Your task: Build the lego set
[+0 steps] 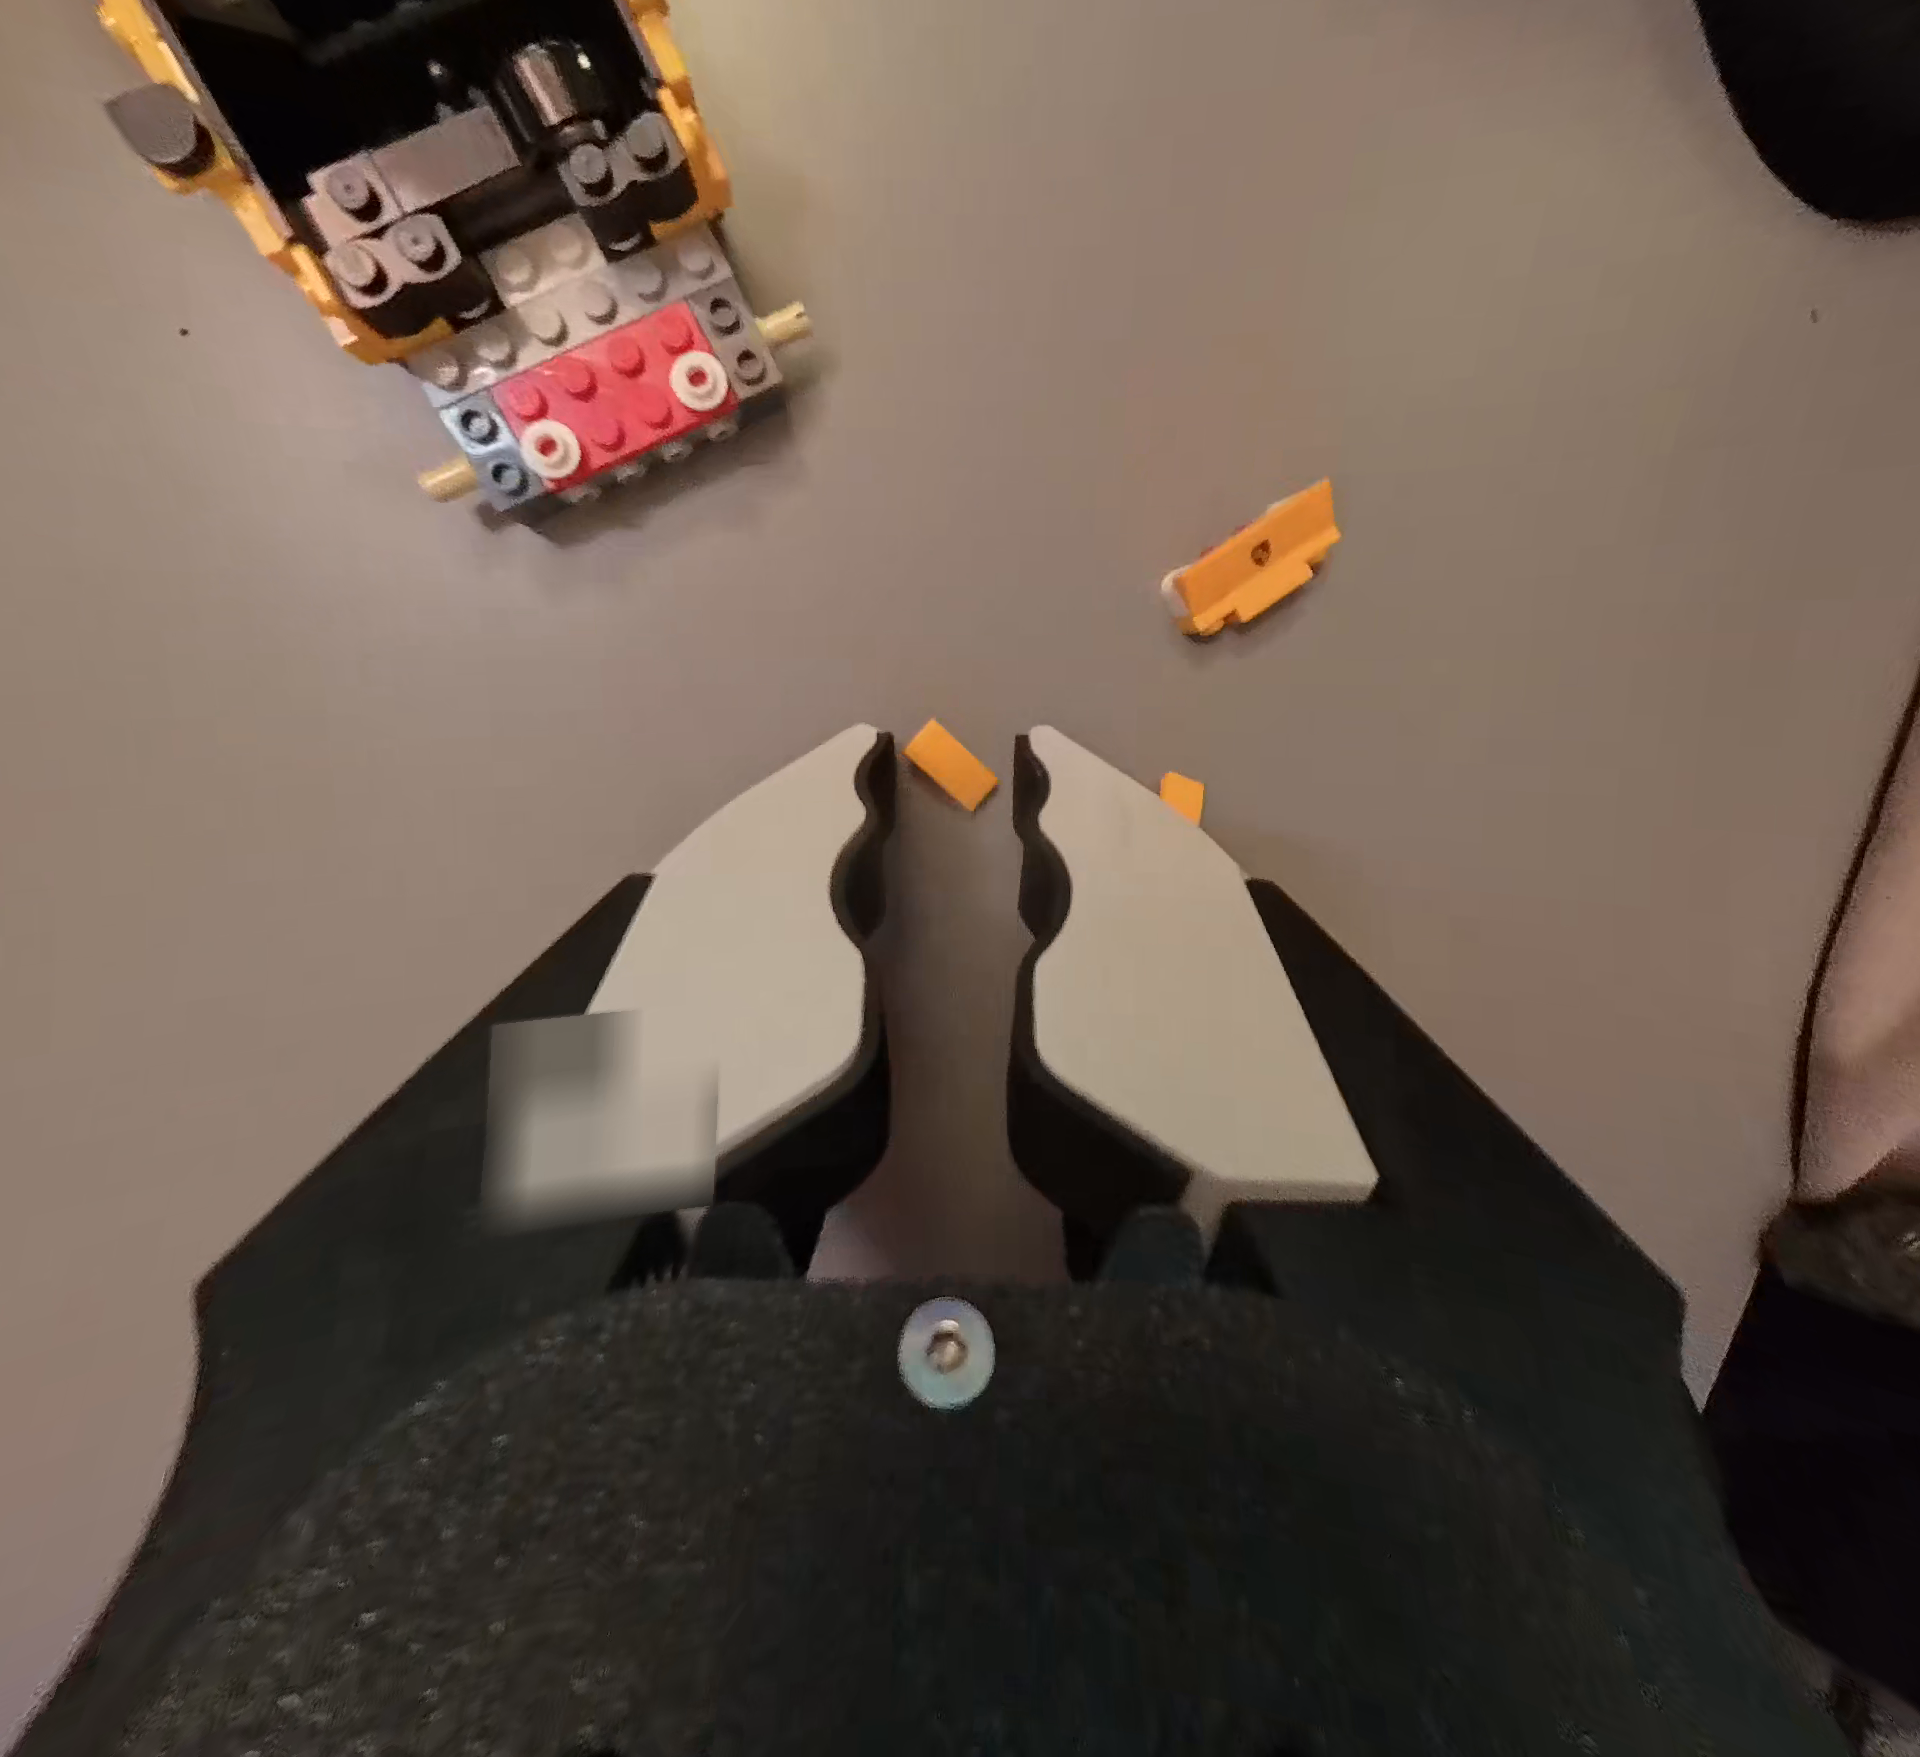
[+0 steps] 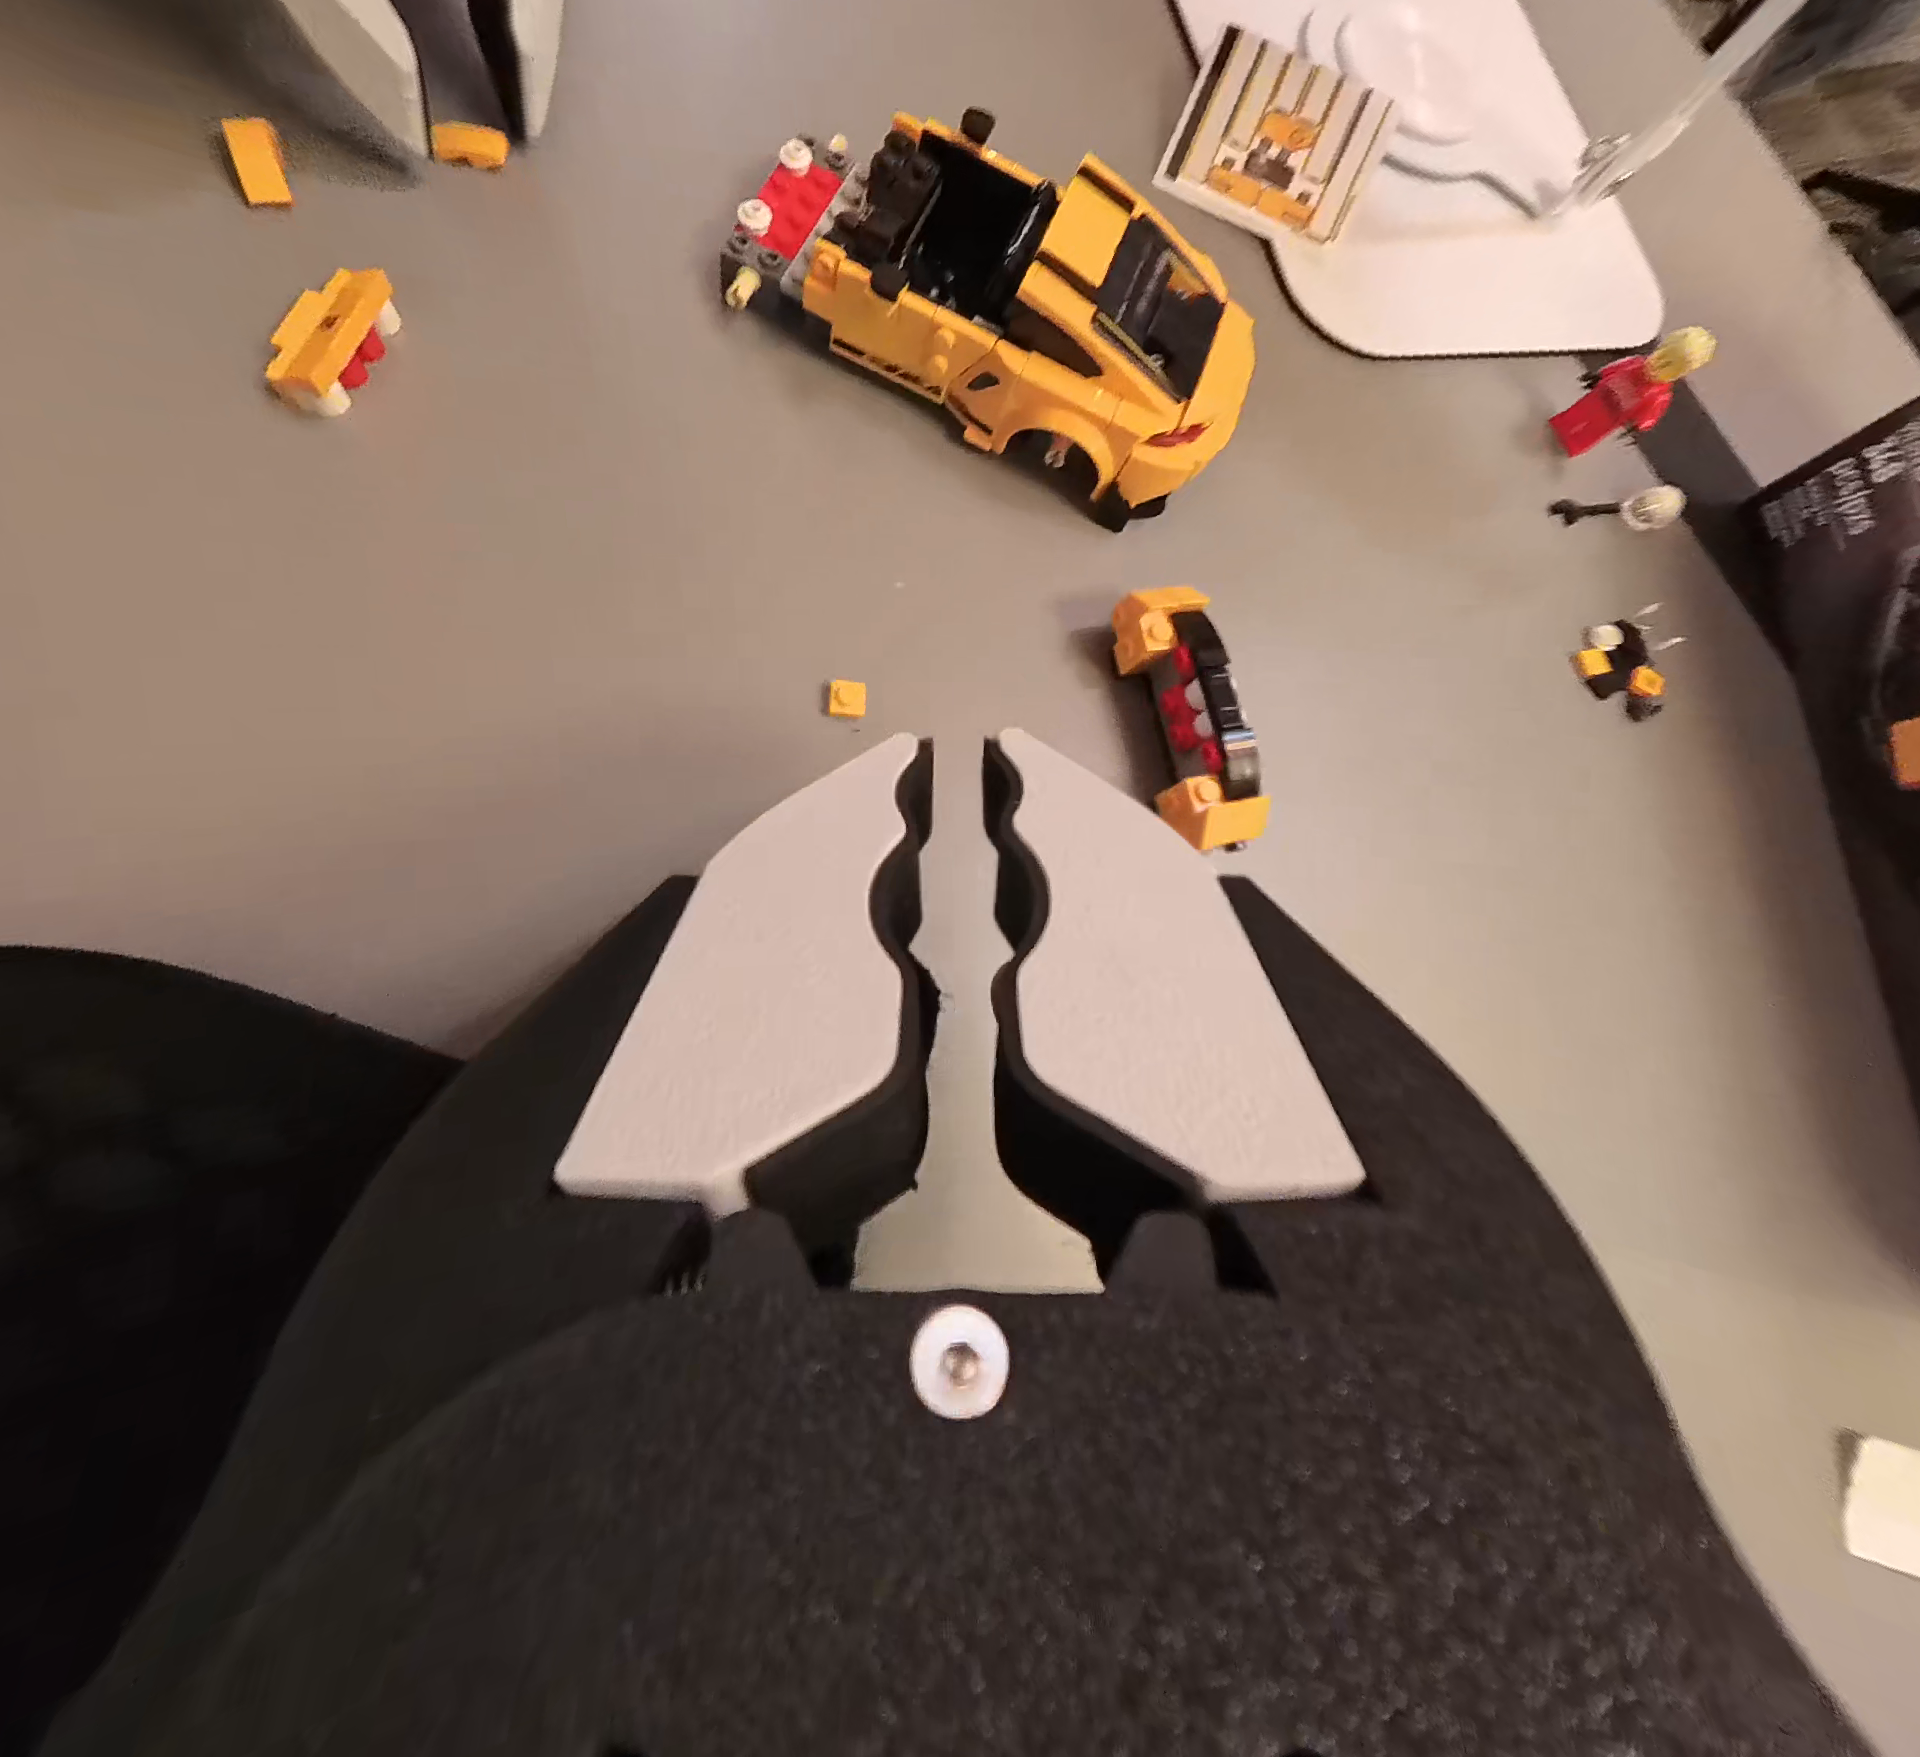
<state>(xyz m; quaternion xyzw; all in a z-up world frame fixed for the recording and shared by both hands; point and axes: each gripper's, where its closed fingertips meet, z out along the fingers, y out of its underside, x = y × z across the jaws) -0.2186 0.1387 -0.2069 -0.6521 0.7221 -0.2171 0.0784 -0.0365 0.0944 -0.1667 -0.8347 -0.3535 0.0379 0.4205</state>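
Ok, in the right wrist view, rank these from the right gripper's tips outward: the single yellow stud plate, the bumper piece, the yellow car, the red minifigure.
From the right gripper:
1. Small yellow stud plate, just ahead, slightly left of the tips.
2. Bumper assembly, lying to the right, beside the right finger.
3. Yellow car, farther ahead at centre.
4. Red minifigure, far right near the table edge.

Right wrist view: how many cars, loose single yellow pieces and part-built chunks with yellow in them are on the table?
Car: 1
Single yellow pieces: 3
Part-built chunks: 3
Total: 7
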